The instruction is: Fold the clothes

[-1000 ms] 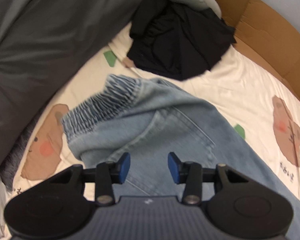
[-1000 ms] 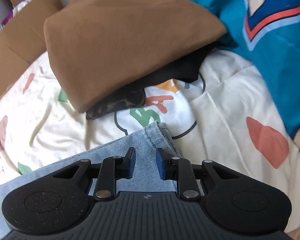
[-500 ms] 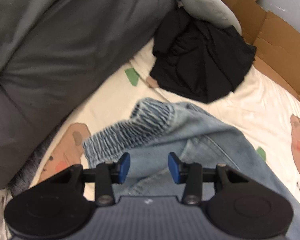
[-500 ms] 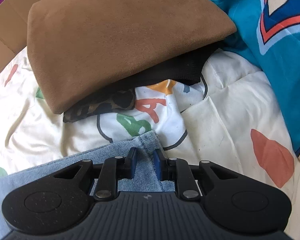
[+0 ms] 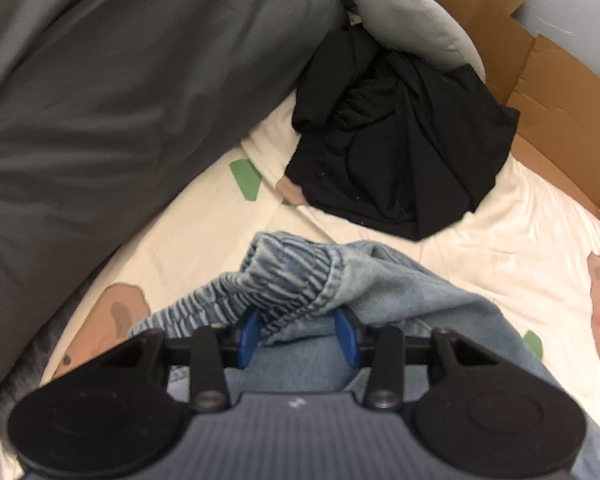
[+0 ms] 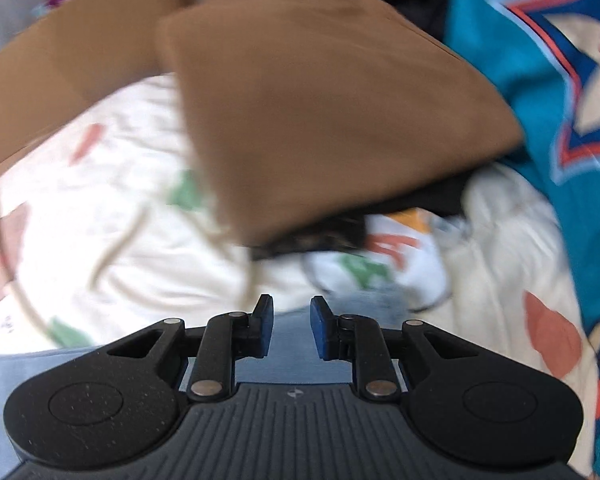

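From the left wrist we see the left gripper [image 5: 298, 334] low over the jeans [image 5: 400, 304]. Its blue pads stand apart, and the bunched stretchy waistband [image 5: 288, 276] sits between them. We cannot tell for sure if the pads press on the cloth. The jeans lie on a cream bedsheet [image 5: 500, 232] with brown bear pictures. A crumpled black garment [image 5: 396, 152] lies at twelve o'clock from the gripper, well apart from the jeans. A big grey duvet [image 5: 120, 100] fills the ten o'clock side. Brown cardboard [image 5: 540, 92] stands at two o'clock.

From the right wrist, the picture is blurry. The right gripper [image 6: 291, 330] has its pads apart; they have just been opening. The pale blue denim hem [image 6: 292, 354] lies under the gap, and the pads do not pinch it. A folded brown cloth [image 6: 340, 120] rests at twelve o'clock on the sheet. A teal patterned cloth [image 6: 560, 80] lies at two o'clock.
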`<state>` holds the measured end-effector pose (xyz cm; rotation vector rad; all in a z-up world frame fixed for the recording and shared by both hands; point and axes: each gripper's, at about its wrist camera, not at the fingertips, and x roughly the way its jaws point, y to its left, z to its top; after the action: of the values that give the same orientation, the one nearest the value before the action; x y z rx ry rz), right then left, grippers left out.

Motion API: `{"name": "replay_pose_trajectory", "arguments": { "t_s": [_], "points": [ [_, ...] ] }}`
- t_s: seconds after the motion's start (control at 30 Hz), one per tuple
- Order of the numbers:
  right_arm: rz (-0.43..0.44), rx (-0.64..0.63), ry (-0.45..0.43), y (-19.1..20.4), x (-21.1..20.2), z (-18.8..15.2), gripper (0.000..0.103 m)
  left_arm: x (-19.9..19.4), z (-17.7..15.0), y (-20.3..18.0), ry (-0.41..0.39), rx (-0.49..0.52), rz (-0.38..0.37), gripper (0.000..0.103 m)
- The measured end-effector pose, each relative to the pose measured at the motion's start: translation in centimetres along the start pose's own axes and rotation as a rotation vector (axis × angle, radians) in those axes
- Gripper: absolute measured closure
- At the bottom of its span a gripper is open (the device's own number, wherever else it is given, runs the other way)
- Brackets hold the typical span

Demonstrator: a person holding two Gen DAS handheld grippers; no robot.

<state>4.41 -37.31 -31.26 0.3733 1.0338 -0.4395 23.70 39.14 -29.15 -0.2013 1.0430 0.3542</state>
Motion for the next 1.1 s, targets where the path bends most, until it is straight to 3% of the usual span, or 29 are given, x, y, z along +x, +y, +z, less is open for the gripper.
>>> {"name": "replay_pose_trajectory", "arguments": {
  "t_s": [0.37, 0.63, 1.1],
  "points": [
    [0.236, -0.268, 0.033, 11.8, -0.1, -0.1, 0.076, 4.4, 2.6, 0.2, 0.022, 0.043, 0.007, 0.059],
    [0.42, -0.486, 0.12, 21.9, 0.6, -2.1, 0.076, 6.6, 3.0, -2.0, 0.021, 0.145, 0.068, 0.055],
    [0.658, -0.815, 0.163, 37.7, 2.0, -7.2, 0.076, 8.7, 4.2, -3.3, 0.025, 0.281, 0.097, 0.055]
  ]
}}
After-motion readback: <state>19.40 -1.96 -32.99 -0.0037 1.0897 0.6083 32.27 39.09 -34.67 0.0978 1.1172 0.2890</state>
